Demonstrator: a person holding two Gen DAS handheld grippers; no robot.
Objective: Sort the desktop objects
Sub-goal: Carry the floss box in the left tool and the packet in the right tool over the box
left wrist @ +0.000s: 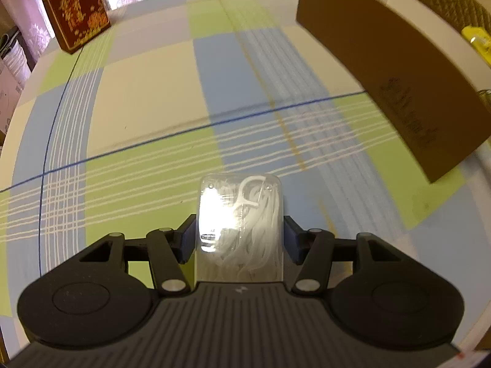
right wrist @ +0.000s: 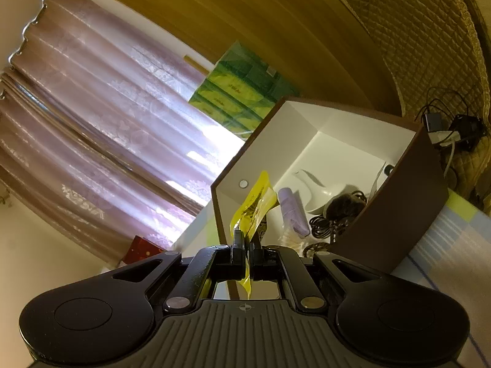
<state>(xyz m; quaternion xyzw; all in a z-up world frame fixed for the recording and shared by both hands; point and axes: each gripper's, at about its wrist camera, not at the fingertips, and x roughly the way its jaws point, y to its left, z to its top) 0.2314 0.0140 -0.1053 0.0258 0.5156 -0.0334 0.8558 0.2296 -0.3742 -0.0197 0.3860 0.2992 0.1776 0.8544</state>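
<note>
We have the left gripper, fingers half-open, clamping the clear floss-pick case low-centre above the worktop. Right gripper, fingers closed, pinches the yellow sachet before the brown box, likely for dropping in.

A clear plastic case of floss picks sits between the left gripper's fingers, above the checked tablecloth. Far left on the cloth stands a dark red printed box, and to the right a brown cardboard storage box. In the right wrist view, a yellow plastic packet sits between the right gripper's fingers at the storage box's near rim, with a white ladle, a lilac tube and black cords inside the box.
</note>
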